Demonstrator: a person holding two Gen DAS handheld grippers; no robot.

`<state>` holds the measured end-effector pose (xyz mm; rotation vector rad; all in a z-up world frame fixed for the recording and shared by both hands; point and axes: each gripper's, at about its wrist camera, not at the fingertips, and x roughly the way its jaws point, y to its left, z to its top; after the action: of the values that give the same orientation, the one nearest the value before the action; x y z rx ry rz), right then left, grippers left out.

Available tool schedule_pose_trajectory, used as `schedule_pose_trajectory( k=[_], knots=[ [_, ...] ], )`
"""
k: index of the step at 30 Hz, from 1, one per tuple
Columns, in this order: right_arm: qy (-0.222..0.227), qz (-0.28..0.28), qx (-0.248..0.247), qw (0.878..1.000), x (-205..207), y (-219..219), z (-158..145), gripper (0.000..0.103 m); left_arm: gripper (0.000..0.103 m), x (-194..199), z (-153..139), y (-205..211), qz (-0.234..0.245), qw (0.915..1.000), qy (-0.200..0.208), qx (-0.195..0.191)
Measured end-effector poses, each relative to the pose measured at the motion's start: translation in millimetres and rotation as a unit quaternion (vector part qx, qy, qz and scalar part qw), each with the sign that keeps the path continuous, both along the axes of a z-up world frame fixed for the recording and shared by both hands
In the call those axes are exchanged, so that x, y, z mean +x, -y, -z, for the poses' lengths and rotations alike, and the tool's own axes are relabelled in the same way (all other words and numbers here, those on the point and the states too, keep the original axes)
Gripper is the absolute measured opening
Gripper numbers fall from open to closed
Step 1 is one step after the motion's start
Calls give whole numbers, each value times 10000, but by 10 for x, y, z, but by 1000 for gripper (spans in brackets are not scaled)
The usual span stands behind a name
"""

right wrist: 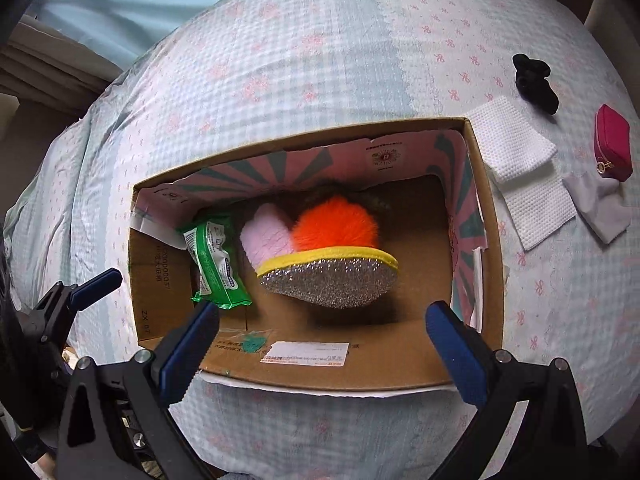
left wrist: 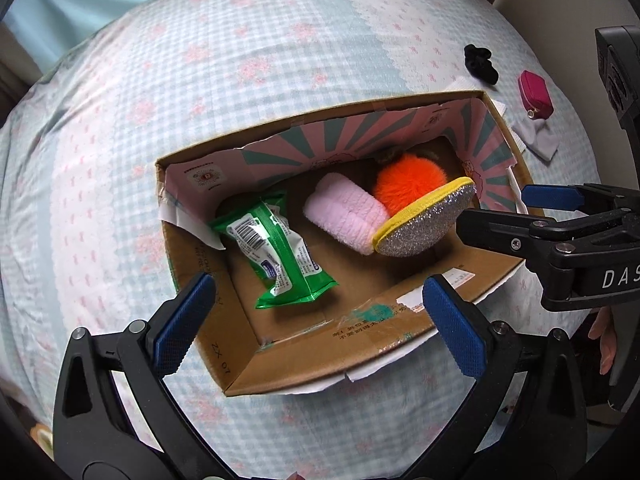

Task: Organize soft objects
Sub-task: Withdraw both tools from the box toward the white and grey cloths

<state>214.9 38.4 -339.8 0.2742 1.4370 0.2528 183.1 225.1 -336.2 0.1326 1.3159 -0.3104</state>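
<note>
Right wrist view: silver glitter scrubbing pad with yellow edge (right wrist: 328, 280) rests inside open cardboard box (right wrist: 486, 216), propped on orange pompom (right wrist: 336, 222); right gripper (right wrist: 320, 344) and left gripper (left wrist: 316, 320) hover spread, empty, above the box.

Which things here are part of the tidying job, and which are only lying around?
Part of the job:
cardboard box
glitter sponge
orange pompom
pink cloth
green wipes pack
black scrunchie
red pouch
white cloths

Only lying there:
bedsheet
</note>
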Motion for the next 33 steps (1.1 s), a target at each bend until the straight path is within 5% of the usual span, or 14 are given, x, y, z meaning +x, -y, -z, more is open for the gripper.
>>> schedule_pose_trajectory(
  k=[19,26,33],
  knots=[
    [854,374,-454,9946,-688,547,-1101,103,103,-527,-1067,-51,-643,9951,573,-492],
    [1309,786,-700,9858,-839,1172,-1369,103,103,-625,-1436,387,-652,9916,929,-620],
    [1563,488,-739,9837,-805,1905,-1336,103,103,-664,-1578,1143,-869,9873,1123,-707]
  ],
)
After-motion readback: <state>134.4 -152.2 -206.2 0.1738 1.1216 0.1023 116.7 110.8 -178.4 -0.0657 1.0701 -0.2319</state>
